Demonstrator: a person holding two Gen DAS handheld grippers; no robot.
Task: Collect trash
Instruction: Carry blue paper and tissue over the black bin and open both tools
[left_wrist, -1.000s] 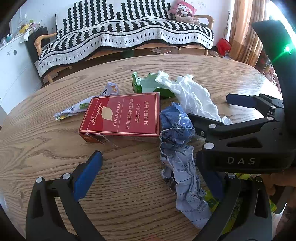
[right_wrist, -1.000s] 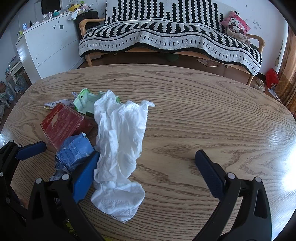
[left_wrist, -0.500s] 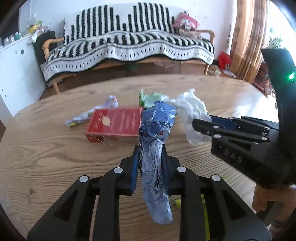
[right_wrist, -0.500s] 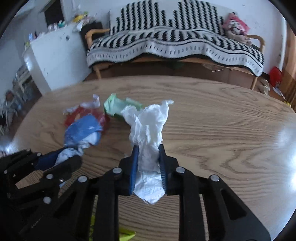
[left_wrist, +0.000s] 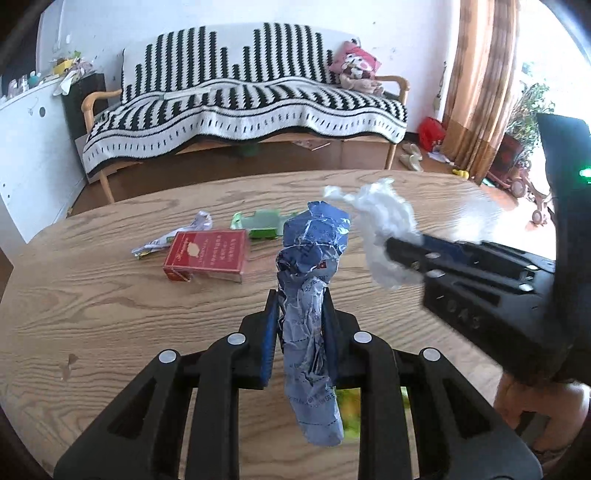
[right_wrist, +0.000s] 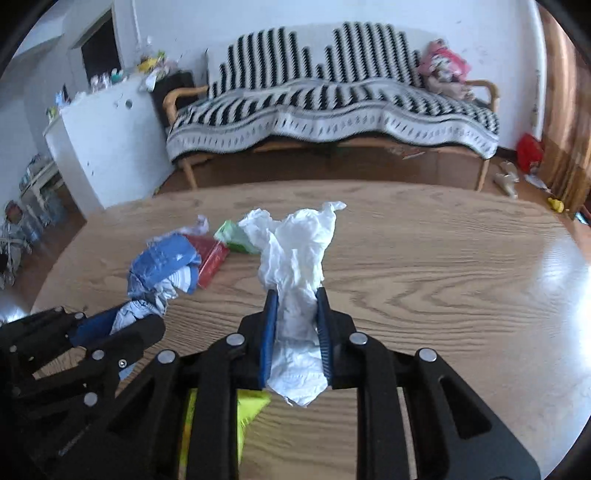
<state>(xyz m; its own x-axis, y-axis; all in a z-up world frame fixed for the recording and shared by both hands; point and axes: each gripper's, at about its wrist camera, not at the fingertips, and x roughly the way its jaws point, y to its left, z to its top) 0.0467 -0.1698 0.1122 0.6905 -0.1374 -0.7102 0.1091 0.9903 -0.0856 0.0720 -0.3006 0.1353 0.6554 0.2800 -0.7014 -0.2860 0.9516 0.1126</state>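
Left gripper (left_wrist: 300, 314) pinches blue wrapper (left_wrist: 312, 280); right gripper (right_wrist: 294, 314) pinches tissue (right_wrist: 295, 251).

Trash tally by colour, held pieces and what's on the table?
Blue crumpled paper wrapper: 1
White crumpled tissue: 1
Red cigarette box: 1
Green flattened carton: 1
Silvery twisted foil wrapper: 1
Total: 5

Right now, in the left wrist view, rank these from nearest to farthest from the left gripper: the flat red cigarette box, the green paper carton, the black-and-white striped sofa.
1. The flat red cigarette box, on the wooden table, ahead and left of the left gripper.
2. The green paper carton, just beyond the box, nearer centre.
3. The black-and-white striped sofa, past the table against the wall.
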